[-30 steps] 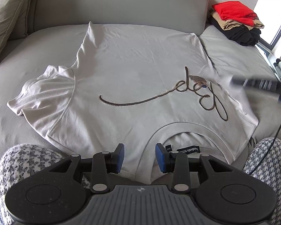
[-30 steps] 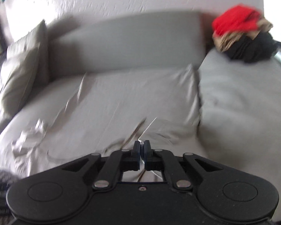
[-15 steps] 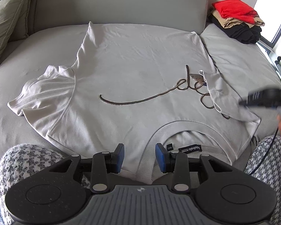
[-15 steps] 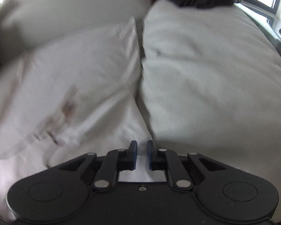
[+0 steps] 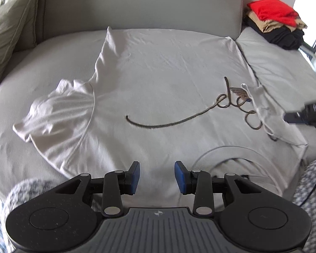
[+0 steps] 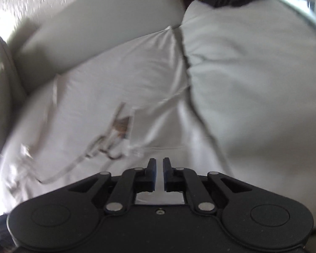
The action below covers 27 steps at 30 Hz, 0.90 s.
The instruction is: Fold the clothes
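A pale grey T-shirt with a dark script print lies flat on the sofa, collar nearest me. Its right sleeve is folded in over the print; its left sleeve lies spread out. My left gripper is open and empty, hovering over the shirt near the collar. My right gripper has a narrow gap between its jaws and holds nothing; it hovers over the folded right sleeve. It also shows in the left wrist view at the right edge.
A stack of folded clothes, red on top, sits at the sofa's far right corner. An olive cushion leans at the far left. The sofa backrest runs behind the shirt. Houndstooth-patterned knees flank the near edge.
My right gripper carried the right sleeve inward over the print, let it go and pulled back to the right. My left gripper stayed open and shifted slightly left.
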Motion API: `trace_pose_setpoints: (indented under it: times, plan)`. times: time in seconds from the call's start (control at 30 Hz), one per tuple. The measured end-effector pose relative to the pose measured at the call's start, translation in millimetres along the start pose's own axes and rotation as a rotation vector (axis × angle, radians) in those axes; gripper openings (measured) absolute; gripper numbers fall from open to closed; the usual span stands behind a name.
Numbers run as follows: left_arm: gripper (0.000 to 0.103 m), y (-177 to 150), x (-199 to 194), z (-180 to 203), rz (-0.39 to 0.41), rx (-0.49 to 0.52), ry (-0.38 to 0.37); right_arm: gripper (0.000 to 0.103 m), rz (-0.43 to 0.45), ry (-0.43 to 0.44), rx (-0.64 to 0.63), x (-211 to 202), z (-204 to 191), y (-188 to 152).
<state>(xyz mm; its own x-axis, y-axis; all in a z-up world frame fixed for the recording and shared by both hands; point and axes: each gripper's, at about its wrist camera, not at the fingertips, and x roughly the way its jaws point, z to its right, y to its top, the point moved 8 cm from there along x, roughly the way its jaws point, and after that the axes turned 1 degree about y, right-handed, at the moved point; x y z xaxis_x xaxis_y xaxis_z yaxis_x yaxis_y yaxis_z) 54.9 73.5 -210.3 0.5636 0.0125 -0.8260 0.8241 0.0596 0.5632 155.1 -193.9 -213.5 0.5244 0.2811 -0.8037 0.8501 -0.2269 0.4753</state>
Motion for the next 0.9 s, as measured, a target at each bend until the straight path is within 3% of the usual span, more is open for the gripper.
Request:
trace_pose_setpoints:
  times: [0.13, 0.23, 0.3, 0.4, 0.43, 0.47, 0.63, 0.73, 0.9]
  plan:
    - [0.033, -10, 7, 8, 0.006, 0.078, 0.013, 0.008, -0.05, 0.045, 0.012, 23, -11, -17]
    - [0.028, -24, -6, 14, -0.049, 0.103, -0.046, 0.008, -0.066, -0.005, -0.094, 8, -19, -37]
    - [0.026, -34, -14, 15, -0.078, 0.1, -0.096, 0.008, -0.109, -0.008, -0.096, -5, -21, -46]
    - [0.026, -39, -23, 10, -0.065, 0.087, -0.118, 0.013, -0.095, 0.015, -0.091, -25, -29, -54]
    - [0.027, -36, -28, 4, -0.041, 0.064, -0.123, 0.02, -0.076, 0.037, -0.078, -29, -33, -54]
    - [0.029, -30, -33, -4, -0.011, 0.031, -0.124, 0.031, -0.06, 0.073, -0.053, -33, -38, -52]
    - [0.038, -7, -56, -82, 0.166, -0.174, -0.009, 0.048, -0.05, 0.255, 0.044, -31, -71, -43]
    - [0.04, -7, -56, -143, 0.218, -0.381, 0.041, 0.048, -0.08, 0.31, 0.092, -16, -86, -44]
    - [0.039, -16, -34, -224, 0.253, -0.716, 0.016, 0.048, -0.161, 0.361, 0.208, 15, -98, -51]
